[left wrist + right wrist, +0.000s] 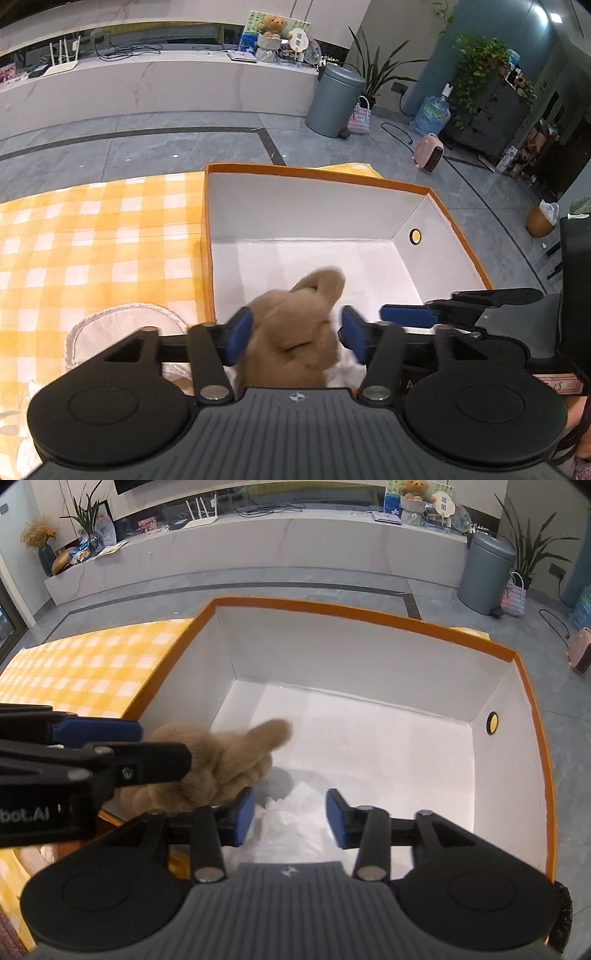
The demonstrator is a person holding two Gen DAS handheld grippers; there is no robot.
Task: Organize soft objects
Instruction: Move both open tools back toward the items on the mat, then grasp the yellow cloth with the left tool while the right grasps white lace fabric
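Left wrist view: your left gripper [297, 338] stands with its jaws well apart, and the brown plush toy [295, 332] sits between the blue pads [240, 338]. A clear gap shows on the right side; on the left the fur lies close to the pad, but you have no grip on it. The toy is blurred, low at the near end of the orange-rimmed box [317, 173], with white fabric [347, 363] beside it. A white round cloth [125, 325] lies outside on the yellow checked cloth [92, 229].

Right wrist view: your right gripper [290, 818] is partly open and holds nothing. White fabric lies on the box floor between its pads [243, 818]; the left pad is just beside the toy's fur, and I cannot tell whether it touches.

Handling judgement: the toy looks light, soft and compressible, neither fragile nor slippery. Take hold across the thick body, not the thin limb pointing up, which would likely fold.
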